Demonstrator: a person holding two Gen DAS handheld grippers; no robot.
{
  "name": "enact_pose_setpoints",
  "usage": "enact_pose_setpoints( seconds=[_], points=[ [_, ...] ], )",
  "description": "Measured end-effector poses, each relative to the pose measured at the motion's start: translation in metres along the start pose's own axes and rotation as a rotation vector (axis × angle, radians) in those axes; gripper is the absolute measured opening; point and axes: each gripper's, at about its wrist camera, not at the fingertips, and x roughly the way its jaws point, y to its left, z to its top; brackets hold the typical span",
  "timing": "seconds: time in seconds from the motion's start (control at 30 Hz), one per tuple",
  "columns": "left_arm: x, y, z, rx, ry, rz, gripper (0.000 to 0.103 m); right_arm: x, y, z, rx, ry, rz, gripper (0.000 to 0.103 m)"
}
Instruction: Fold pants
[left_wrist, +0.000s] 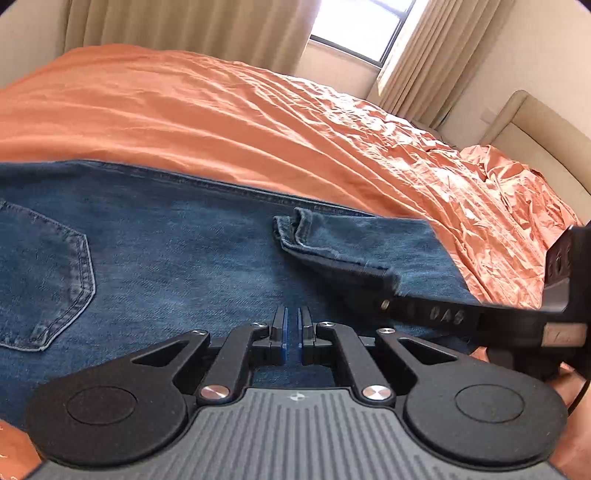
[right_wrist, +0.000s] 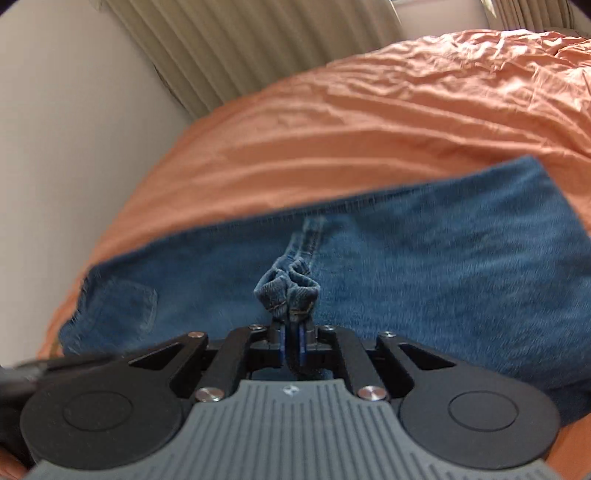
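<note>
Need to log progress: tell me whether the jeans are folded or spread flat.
Partly folded. The right tool pinches a bunched hem over the jeans, so one layer lies doubled over another on the bed.

The left wrist view looks forward and down along the left tool (left_wrist: 292, 325), close over the jeans (left_wrist: 166, 240) on the bed (left_wrist: 221, 122), facing the window (left_wrist: 354, 26) and curtains (left_wrist: 184, 26). The right wrist view looks the same way along the right tool (right_wrist: 291, 332), just as near and blurred. Both share jeans, orange sheet and curtains.
</note>
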Motion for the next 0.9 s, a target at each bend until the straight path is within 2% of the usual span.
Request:
enact_pose_setpoints(
  seconds=[0.03, 0.1, 0.13, 0.17, 0.23, 0.27, 0.33, 0.43, 0.63, 0.73, 0.87, 0.9],
  points=[
    [0.000, 0.003, -0.001, -0.007, 0.003, -0.001, 0.016, 0.006, -0.006, -0.006, -0.008, 0.009, -0.008, 0.005],
    [0.002, 0.008, 0.000, -0.029, 0.005, -0.012, 0.028, 0.008, -0.009, -0.012, -0.011, 0.011, -0.008, 0.008],
    [0.003, 0.011, 0.001, -0.041, 0.006, -0.021, 0.032, 0.008, -0.010, -0.014, -0.010, 0.017, 0.009, 0.016],
    [0.006, 0.012, 0.003, -0.054, 0.007, -0.031, 0.034, 0.006, -0.010, -0.013, -0.007, 0.026, 0.033, 0.028],
    [0.012, 0.015, 0.006, -0.084, 0.012, -0.048, 0.043, 0.000, -0.010, -0.009, -0.012, 0.046, 0.072, 0.040],
    [0.015, 0.016, 0.008, -0.099, 0.013, -0.061, 0.044, -0.005, -0.010, -0.009, -0.024, 0.050, 0.080, 0.043],
    [0.023, 0.018, 0.014, -0.130, 0.017, -0.086, 0.052, -0.019, -0.011, -0.008, -0.059, 0.030, 0.070, 0.046],
    [0.040, 0.016, 0.024, -0.172, 0.019, -0.113, 0.063, -0.047, -0.026, -0.003, -0.112, -0.027, 0.004, 0.048],
    [0.079, 0.022, 0.035, -0.226, 0.015, -0.090, 0.064, -0.090, -0.090, 0.009, -0.190, -0.093, -0.241, 0.045],
    [0.097, 0.017, 0.041, -0.202, 0.026, -0.068, 0.064, -0.106, -0.129, 0.016, -0.159, -0.090, -0.296, 0.038],
    [0.114, 0.004, 0.046, -0.119, 0.017, -0.016, 0.063, -0.121, -0.166, 0.020, -0.134, -0.093, -0.353, 0.033],
    [0.115, 0.000, 0.046, -0.094, 0.019, -0.007, 0.049, -0.124, -0.171, 0.020, -0.134, -0.097, -0.364, 0.032]
  ],
)
